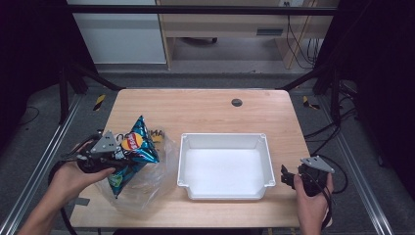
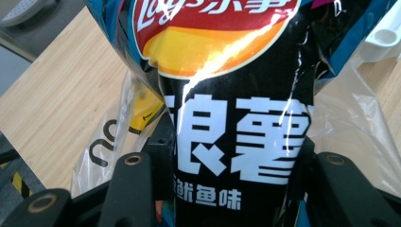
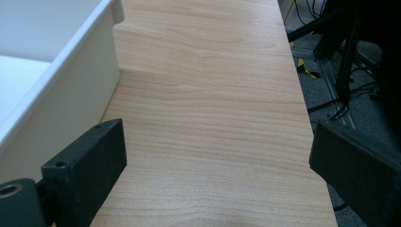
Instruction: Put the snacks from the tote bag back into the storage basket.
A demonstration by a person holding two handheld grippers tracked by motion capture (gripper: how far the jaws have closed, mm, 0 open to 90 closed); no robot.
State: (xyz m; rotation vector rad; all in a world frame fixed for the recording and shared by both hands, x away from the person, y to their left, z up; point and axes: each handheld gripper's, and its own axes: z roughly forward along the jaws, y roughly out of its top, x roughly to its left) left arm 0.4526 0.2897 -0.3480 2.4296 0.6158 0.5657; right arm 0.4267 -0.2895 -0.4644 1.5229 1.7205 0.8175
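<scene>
Right now the left gripper is clamped on a chip bag, jaws pinching its dark middle from both sides. Bag sits over a clear plastic bag that lies crumpled on the left part of the worktop. My guess: chips get pulled out of the plastic and go into the white tray at centre. If so, grasp is done; transfer and release are left. Tray is empty so far.

Right gripper is idle, jaws spread wide with nothing between them, hovering at the right edge of the worktop just beside the tray.

View differences: left gripper view gives the bag print up close, the squeeze at the jaws, and the plastic behind it. High view gives the layout: bag to tray spacing, both hands. Right gripper view adds the tray's outer wall and bare wood ahead.
</scene>
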